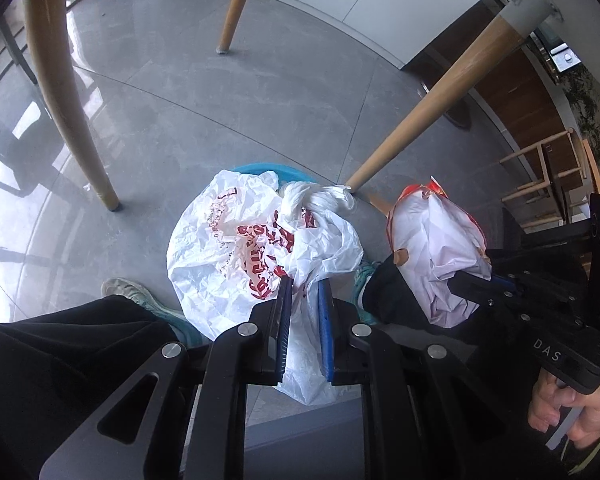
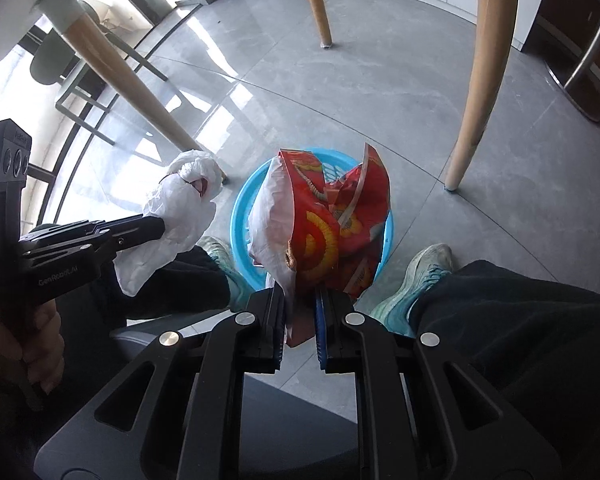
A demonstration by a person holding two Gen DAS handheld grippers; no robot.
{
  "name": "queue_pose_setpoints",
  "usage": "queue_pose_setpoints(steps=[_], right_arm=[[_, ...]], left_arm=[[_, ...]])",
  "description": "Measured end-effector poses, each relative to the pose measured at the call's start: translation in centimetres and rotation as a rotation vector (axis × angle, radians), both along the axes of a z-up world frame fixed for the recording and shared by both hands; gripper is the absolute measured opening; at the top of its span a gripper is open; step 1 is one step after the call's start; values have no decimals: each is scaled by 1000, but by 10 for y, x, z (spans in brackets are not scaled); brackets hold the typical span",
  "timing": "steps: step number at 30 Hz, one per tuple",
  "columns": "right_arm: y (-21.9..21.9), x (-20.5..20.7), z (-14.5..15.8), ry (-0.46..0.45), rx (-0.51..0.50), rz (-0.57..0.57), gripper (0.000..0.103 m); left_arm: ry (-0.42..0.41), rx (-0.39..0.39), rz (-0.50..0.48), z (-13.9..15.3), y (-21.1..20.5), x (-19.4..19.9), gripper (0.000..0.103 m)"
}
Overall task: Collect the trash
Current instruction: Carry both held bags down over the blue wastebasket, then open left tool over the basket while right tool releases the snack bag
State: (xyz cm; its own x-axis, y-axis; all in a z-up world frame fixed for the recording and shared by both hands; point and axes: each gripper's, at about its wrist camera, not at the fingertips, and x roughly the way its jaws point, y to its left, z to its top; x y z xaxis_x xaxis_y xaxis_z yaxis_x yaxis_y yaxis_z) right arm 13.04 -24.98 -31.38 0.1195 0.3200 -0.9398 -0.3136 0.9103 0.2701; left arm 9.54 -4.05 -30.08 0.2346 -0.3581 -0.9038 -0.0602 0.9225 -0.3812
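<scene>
**Both grippers hold trash above the blue bin**

The white bag (image 1: 252,248), crumpled plastic with red print and a knotted top, hangs in the left gripper (image 1: 305,284), whose fingers are pinched on a fold of it. In the left view it covers almost all of the bin (image 1: 260,169); only a blue arc of rim shows beyond it. The red wrapper (image 2: 332,216), foil with yellow patterns and a pale inner side, is clamped the same way in the right gripper (image 2: 300,300) and hangs over the bin's open mouth.

The bin stands on the grey floor (image 1: 220,100) between the person's shoes (image 2: 424,276), close to a wooden table leg (image 1: 432,108). Other legs stand farther off.

Judging by this, the picking-up is done for these two pieces and the dropping is not: neither has been let go. Both look placed for release, the wrapper more squarely over the opening than the bag.

What lies inside the bin cannot be made out, since the trash blocks it in both views. How near the bag is to the rim is unclear. The bag's print is too creased to read. No other litter shows on the visible floor, though the legs and grippers hide the nearest part.
</scene>
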Motion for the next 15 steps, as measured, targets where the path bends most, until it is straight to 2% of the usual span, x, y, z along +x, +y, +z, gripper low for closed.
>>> queue_pose_setpoints(steps=[12, 15], right_arm=[[8, 45, -96, 128, -21, -83, 11], [16, 54, -126, 157, -42, -66, 11]], left_arm=[[97, -42, -37, -62, -1, 41, 12], [101, 0, -63, -76, -4, 52, 12]])
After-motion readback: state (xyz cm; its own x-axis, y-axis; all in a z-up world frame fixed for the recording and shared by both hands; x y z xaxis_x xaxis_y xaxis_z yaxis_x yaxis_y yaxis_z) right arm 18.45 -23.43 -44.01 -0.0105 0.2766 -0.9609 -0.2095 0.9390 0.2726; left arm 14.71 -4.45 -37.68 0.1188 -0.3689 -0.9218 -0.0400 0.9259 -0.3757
